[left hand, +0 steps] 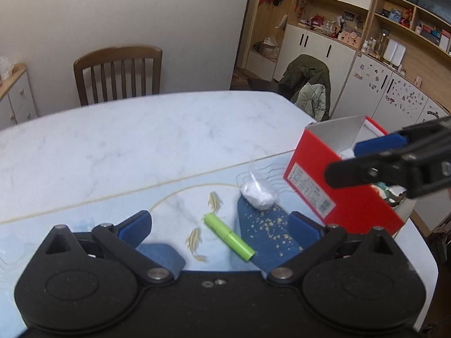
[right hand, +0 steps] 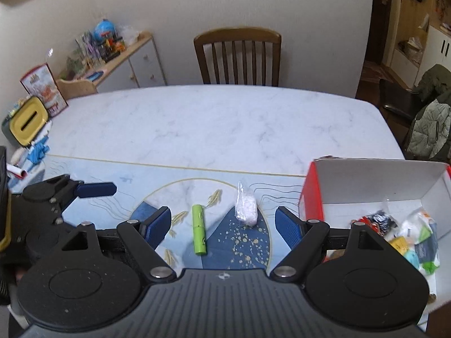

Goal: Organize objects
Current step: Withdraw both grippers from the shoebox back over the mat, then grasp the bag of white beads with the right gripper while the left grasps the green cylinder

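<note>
Hovering low over the tabletop (right hand: 214, 124), you have both sets of tongs spread wide and holding nothing. The left tongs (left hand: 220, 225) frame the green tube (left hand: 229, 237), which lies flat on the printed mat, its long axis running from about 10 o'clock to 4 o'clock in that view. The right tongs (right hand: 224, 222) see the same tube nearly upright in frame, at 12 to 6 o'clock, with the small clear bag of white bits (right hand: 245, 208) just beside it at 2 o'clock. The red box (right hand: 375, 188) stands open at 3 o'clock, already carrying several small packets.

2 loose items look left to tidy, so the tube seems the sensible next pick. Turn your wrist until the blue pads sit square across the tube's narrow width, not along its length. Lower until the pads nearly brush the mat, then close on the tube's middle so it cannot pivot or roll away. Keep clear of the bag, and lift straight before swinging toward the box.
</note>
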### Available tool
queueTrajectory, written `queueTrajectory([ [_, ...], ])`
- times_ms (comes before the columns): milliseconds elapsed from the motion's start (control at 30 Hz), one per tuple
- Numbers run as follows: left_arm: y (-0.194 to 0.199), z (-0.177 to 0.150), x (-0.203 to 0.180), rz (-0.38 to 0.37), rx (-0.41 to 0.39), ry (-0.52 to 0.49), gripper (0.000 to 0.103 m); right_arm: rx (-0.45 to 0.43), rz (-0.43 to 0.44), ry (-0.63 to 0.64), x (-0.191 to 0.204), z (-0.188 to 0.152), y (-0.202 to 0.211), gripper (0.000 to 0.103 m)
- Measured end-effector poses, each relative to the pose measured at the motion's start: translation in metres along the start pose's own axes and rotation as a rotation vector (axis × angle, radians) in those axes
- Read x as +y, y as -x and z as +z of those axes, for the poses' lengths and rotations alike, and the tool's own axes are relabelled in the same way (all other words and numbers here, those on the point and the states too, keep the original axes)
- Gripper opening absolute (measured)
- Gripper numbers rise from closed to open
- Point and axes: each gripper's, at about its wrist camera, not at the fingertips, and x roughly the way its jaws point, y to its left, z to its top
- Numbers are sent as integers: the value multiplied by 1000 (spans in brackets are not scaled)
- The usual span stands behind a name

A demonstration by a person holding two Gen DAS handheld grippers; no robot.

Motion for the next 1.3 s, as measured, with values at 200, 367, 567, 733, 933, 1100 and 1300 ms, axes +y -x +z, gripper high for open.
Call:
queueTrajectory([
  [200, -28, -13, 11, 30, 47, 50, 102, 75, -44, 2, 5, 2, -45, 78],
  [367, -47, -16, 9, 57, 61, 63, 102, 127, -72, -11, 1, 3, -77, 74],
  [567, -67, -20, -2, 126, 77, 78, 92, 153, -88, -29, -4, 7, -103, 65],
  [733, -81, -24, -8, 168, 95, 86, 78, 180, -111, -25, -8, 9, -122, 55],
  [933, -88, -23, -15, 168, 106, 76, 63, 206, -122, -18, -12, 8, -137, 48],
  [1100, -91, -26, -21, 164, 115, 59, 54, 224, -123, -20, -13, 7, -147, 43],
  [1300, -92, -26, -23, 180, 106, 41, 47, 240, -124, -10, -10, 4, -156, 35],
])
